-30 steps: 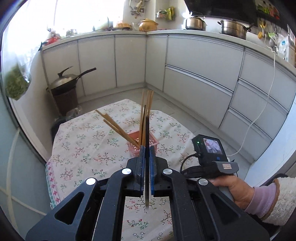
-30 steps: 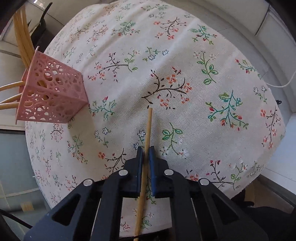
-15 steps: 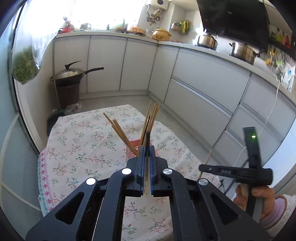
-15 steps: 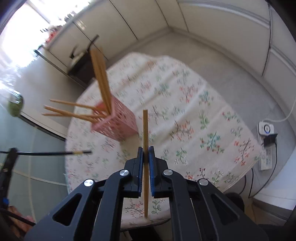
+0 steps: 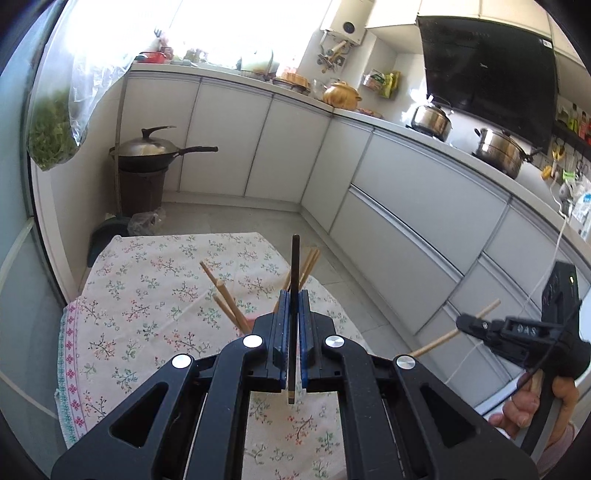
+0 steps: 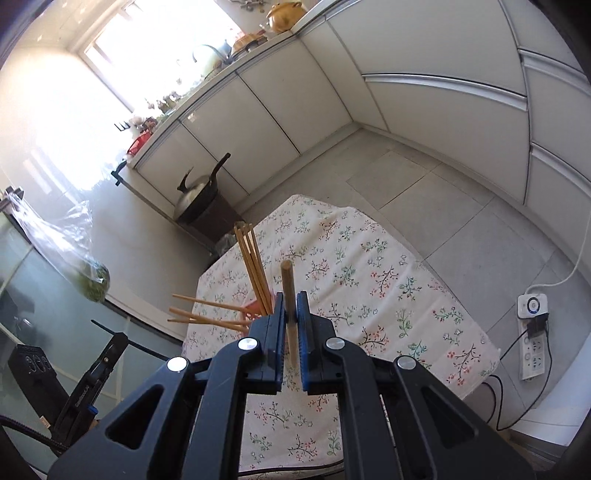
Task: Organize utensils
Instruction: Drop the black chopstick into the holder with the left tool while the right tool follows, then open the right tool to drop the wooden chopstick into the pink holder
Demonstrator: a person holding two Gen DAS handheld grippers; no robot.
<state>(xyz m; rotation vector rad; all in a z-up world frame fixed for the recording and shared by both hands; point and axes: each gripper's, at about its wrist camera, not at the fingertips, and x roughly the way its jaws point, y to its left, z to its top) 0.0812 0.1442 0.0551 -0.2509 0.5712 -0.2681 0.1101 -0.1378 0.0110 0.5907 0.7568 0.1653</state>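
Both grippers raised, chopsticks (image 6: 289,295) still clamped

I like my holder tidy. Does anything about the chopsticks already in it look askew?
Yes. In the pink holder, one bunch of chopsticks stands near upright, while the splayed chopsticks lean far out sideways.

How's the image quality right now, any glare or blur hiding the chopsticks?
Left wrist view: window blown out; dark chopstick sharp but backlit. Right wrist view: window glare washes the upper left; wooden chopstick blurs between the pads. Both views bend the cabinets.
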